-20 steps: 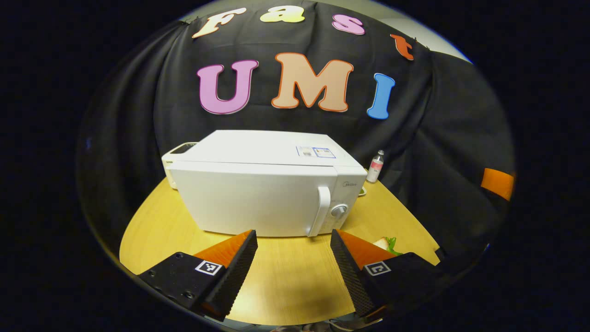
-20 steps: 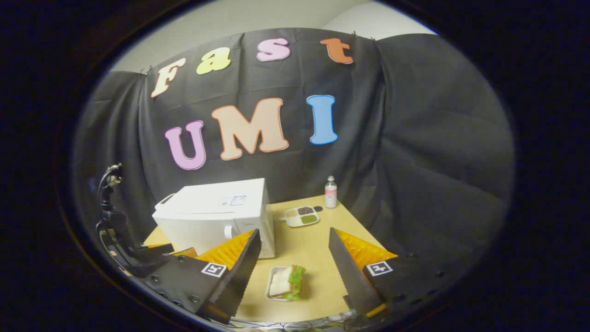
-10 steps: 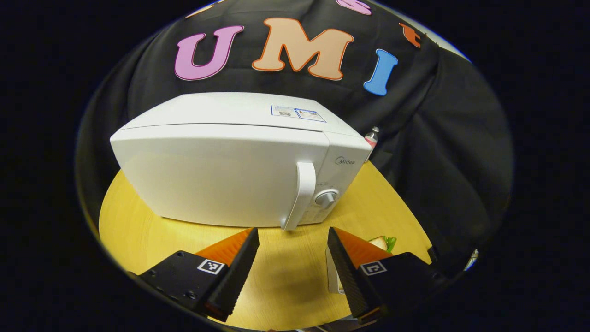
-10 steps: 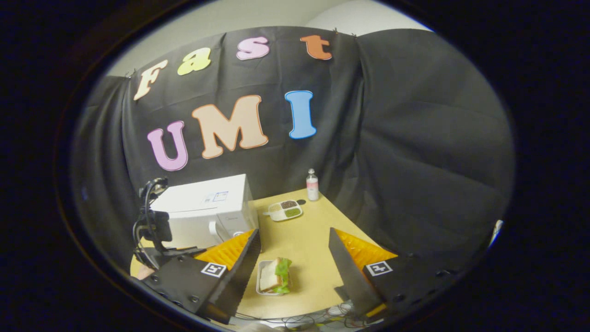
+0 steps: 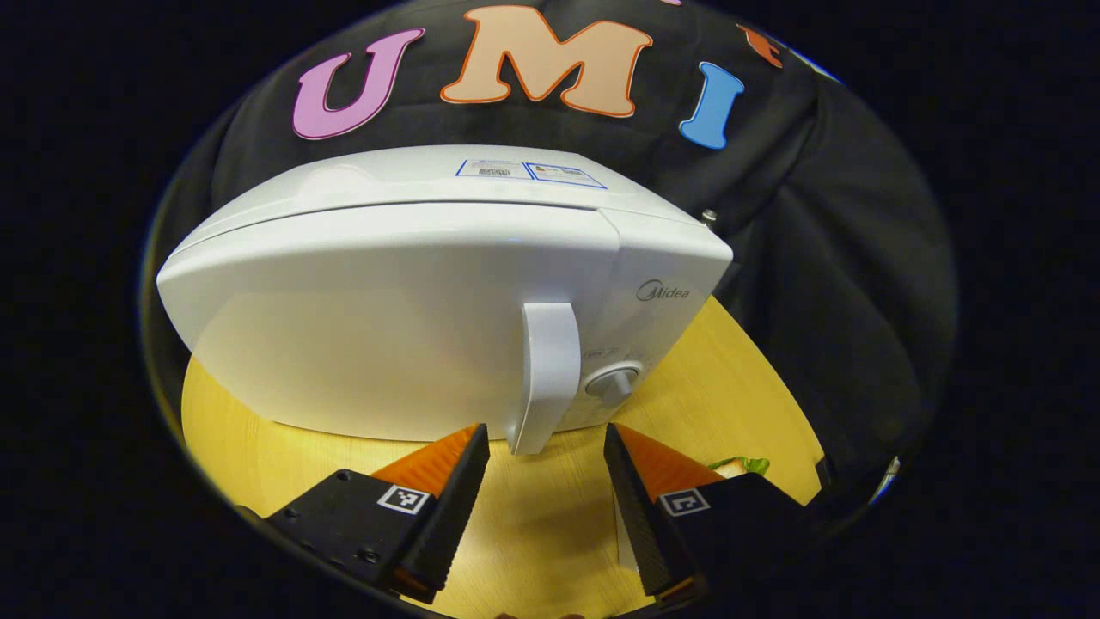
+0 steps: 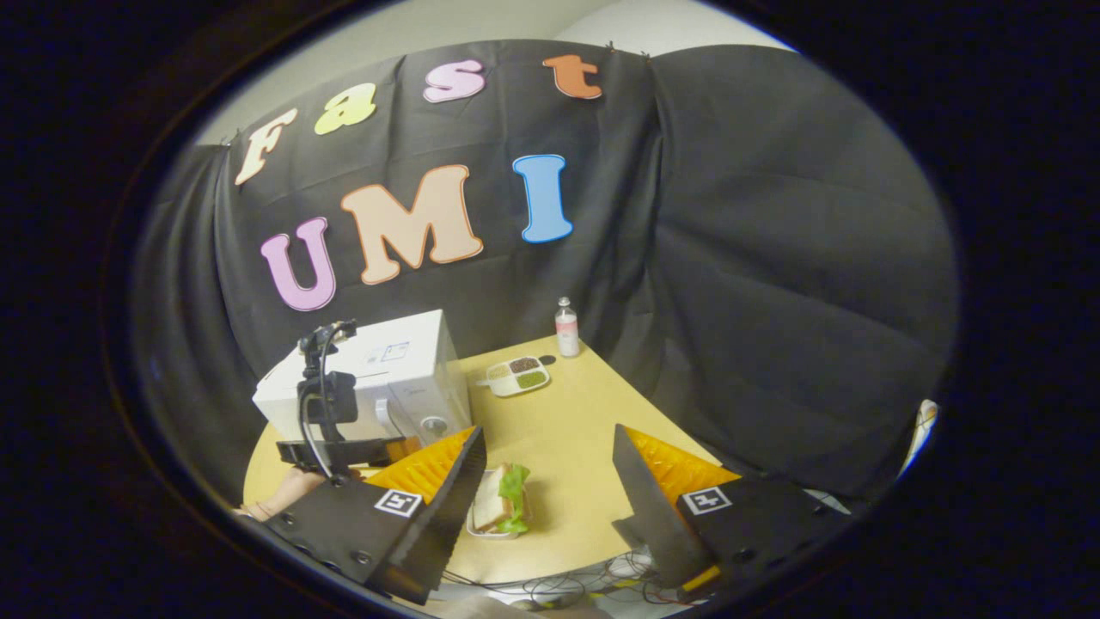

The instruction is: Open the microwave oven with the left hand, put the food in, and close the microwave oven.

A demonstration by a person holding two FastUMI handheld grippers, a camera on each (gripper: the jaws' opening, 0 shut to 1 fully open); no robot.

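Both tongs (image 5: 543,443) (image 6: 550,447) wide open, empty

White microwave oven (image 5: 412,327) sits door-shut on the table, sandwich (image 6: 500,509) in its tray just beside it.

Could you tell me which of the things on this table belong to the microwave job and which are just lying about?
Belong to the job:
- microwave oven, door shut
- its door handle, ahead of the open left gripper
- sandwich in a small tray, ahead of the open right gripper

Just lying about:
- small bottle
- divided dish of condiments
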